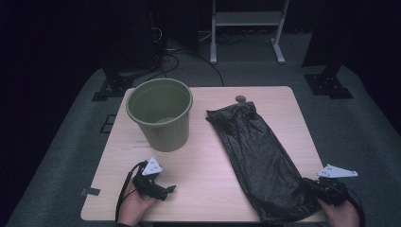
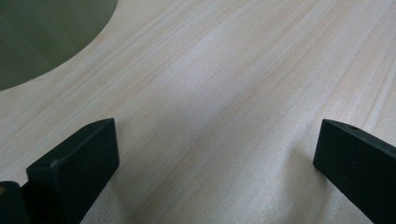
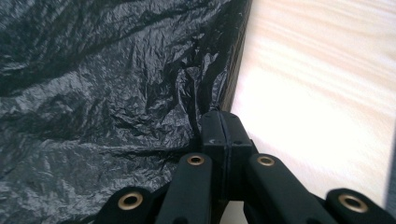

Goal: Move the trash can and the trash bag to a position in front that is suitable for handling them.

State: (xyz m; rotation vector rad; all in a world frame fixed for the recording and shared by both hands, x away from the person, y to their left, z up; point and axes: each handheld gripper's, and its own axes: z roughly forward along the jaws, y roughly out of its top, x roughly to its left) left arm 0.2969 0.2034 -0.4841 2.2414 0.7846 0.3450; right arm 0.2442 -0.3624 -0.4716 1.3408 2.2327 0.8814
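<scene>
A green plastic bin [image 1: 161, 113] stands upright on the far left of the pale wooden table [image 1: 203, 161]; its wall also fills the top left corner [image 2: 37, 37] of the left gripper view. To the right, a crumpled black plastic bag [image 1: 255, 151] lies flat from the far edge to the near edge. My left gripper [image 1: 168, 189] rests low near the front edge, open, with bare wood between its jaws [image 2: 215, 154]. At the bag's near right edge my right gripper [image 1: 309, 184] has its jaws pressed together [image 3: 223, 123] on the bag's edge, where creases in the black bag [image 3: 93, 93] gather.
A small grey disc [image 1: 240, 99] sits at the table's far edge beside the bag's top. A white frame [image 1: 246, 28], dark stand feet [image 1: 111, 87] and cables [image 1: 189, 54] occupy the floor behind. A strip of tape [image 1: 90, 192] sticks out at the near left corner.
</scene>
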